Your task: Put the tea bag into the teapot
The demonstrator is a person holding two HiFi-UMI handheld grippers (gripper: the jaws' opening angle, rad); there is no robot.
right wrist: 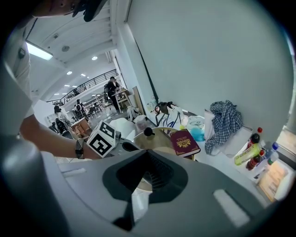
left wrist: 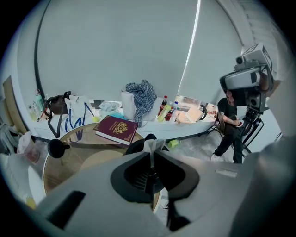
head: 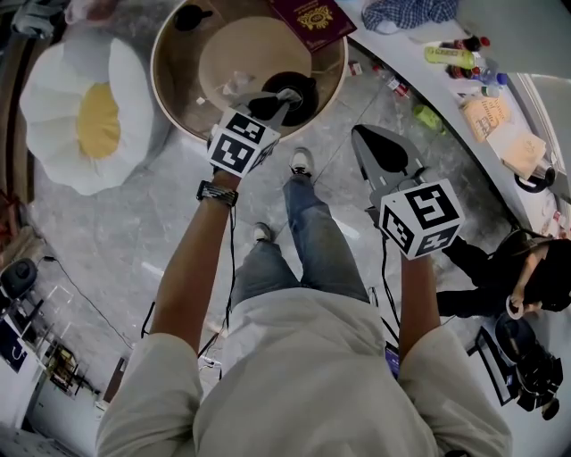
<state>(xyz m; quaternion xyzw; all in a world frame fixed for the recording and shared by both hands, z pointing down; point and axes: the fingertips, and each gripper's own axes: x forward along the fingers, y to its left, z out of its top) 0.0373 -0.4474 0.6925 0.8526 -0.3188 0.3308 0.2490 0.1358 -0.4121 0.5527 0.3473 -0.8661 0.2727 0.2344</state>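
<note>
Over the round, wood-rimmed glass table (head: 159, 82), as seen in the head view, the left gripper (head: 284, 105) is held just above the round black teapot (head: 302, 87). The right gripper (head: 360, 136) is held clear of the table, over the grey marble floor (head: 107, 241). A maroon, gold-stamped booklet (head: 312, 20) is laid at the table's far edge.

In the left gripper view, the jaws are seen clamped on the pale paper tea bag (left wrist: 152, 145). Its top sticks out past the tips, directly in front of the teapot. A small black knobbed lid (left wrist: 56, 147) is set on the glass to the left.

In the right gripper view, the jaws are seen closed together with nothing between them.
</note>
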